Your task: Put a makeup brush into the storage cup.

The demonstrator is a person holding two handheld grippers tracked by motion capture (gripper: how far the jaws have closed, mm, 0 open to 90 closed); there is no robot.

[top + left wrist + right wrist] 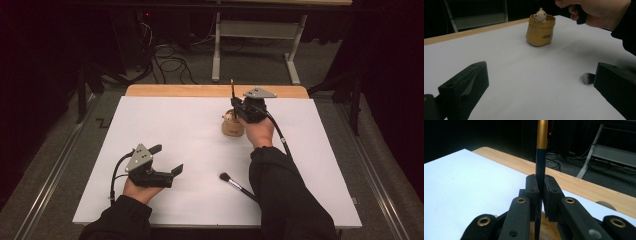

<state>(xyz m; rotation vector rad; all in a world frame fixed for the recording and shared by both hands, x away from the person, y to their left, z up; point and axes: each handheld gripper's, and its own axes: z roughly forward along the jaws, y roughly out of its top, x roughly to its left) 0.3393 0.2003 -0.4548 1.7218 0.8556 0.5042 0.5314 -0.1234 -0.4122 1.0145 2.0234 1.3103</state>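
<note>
A tan holder (233,126) (540,31) shaped like a small sack, with a little cream figure at its rim, stands on the white table (165,125) toward the back. My right gripper (234,103) (541,192) hovers just over it, shut on a thin brush handle (232,89) (541,157) that is dark with a gold upper section and stands upright. My left gripper (167,160) (539,85) rests at the front left, open, nothing between its jaws. A makeup brush (235,184) with a dark bristle head (587,78) lies on the table near the front.
A strip of wooden tabletop (200,90) (579,185) runs along the far edge. Beyond it are a grey metal frame (260,30) and loose cables (170,62) on the floor. The person's right sleeve (285,195) lies over the front right of the table.
</note>
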